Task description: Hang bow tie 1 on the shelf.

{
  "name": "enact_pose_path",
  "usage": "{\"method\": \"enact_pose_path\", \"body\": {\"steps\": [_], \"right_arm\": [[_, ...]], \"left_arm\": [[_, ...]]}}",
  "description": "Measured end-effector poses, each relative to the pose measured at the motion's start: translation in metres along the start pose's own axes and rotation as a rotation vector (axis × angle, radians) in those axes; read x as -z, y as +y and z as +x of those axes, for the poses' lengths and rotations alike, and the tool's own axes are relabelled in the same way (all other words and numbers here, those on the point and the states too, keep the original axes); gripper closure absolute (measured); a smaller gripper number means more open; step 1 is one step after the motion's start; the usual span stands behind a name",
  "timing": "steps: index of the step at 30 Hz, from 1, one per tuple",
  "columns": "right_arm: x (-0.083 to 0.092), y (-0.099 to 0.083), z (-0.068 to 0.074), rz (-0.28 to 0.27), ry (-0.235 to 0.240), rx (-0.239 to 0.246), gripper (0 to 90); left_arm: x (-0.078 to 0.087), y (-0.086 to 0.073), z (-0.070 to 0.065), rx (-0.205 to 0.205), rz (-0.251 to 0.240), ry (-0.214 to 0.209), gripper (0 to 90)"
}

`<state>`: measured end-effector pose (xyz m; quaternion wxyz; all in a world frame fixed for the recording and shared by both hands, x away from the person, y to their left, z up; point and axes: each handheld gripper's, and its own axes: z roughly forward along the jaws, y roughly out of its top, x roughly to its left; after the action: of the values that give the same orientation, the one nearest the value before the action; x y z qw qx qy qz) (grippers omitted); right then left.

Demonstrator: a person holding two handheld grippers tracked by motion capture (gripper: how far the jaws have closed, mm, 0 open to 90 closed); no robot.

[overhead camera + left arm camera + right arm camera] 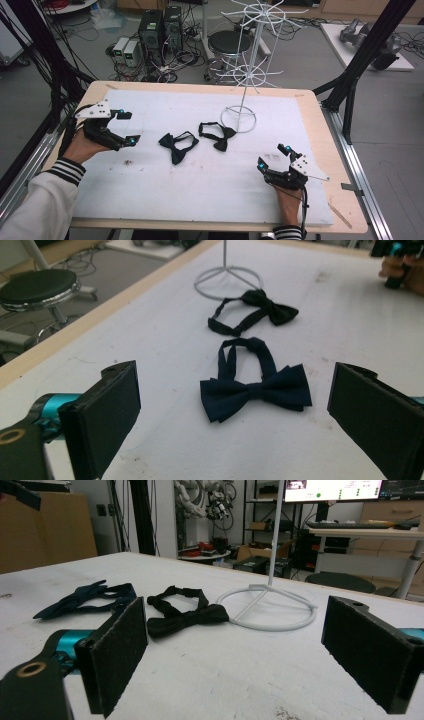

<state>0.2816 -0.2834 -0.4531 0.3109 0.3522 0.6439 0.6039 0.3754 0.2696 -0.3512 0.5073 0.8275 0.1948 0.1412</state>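
Two ties: navy bow tie (255,392) lies flat mid-surface, black bow tie (218,135) at its 2 o'clock, beside the rack's ring base (239,118).
Left tongs (128,128): jaws apart, nothing between, navy tie at 3 o'clock.
Right tongs (272,156): apart, idle near the surface's front edge.
Advice: lower squarely, pinch the navy knot, not the strap.

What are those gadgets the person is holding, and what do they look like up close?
Each hand holds a black tool: the left tongs and the right tongs. Each has two flat black padded jaws on bright teal mounts, and a pale grey three-cornered plate with small dots on top. A thin black cable trails from the right one. The person wears a white sleeve with black-and-white striped cuffs.
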Motion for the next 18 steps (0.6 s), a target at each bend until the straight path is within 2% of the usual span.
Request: {"method": "enact_pose_path", "body": {"steps": [5, 11, 13, 15, 18], "right_arm": [[0.000, 0.000, 0.000, 0.000, 0.000, 0.000, 10.8], [0.000, 0.000, 0.000, 0.001, -0.001, 0.008, 10.8], [0.000, 0.000, 0.001, 0.001, -0.002, 0.008, 10.8], [0.000, 0.000, 0.001, 0.000, -0.002, 0.008, 10.8], [0.000, 0.000, 0.001, 0.000, -0.002, 0.008, 10.8]], "left_arm": [[-0.015, 0.014, 0.007, -0.038, 0.088, -0.050, 7.2], [-0.027, 0.023, 0.014, -0.049, 0.125, -0.086, 7.4], [-0.033, 0.024, 0.015, -0.040, 0.131, -0.101, 7.5], [-0.040, 0.026, 0.018, -0.073, 0.174, -0.117, 8.0], [-0.045, 0.028, 0.020, -0.077, 0.187, -0.131, 8.9]]}}
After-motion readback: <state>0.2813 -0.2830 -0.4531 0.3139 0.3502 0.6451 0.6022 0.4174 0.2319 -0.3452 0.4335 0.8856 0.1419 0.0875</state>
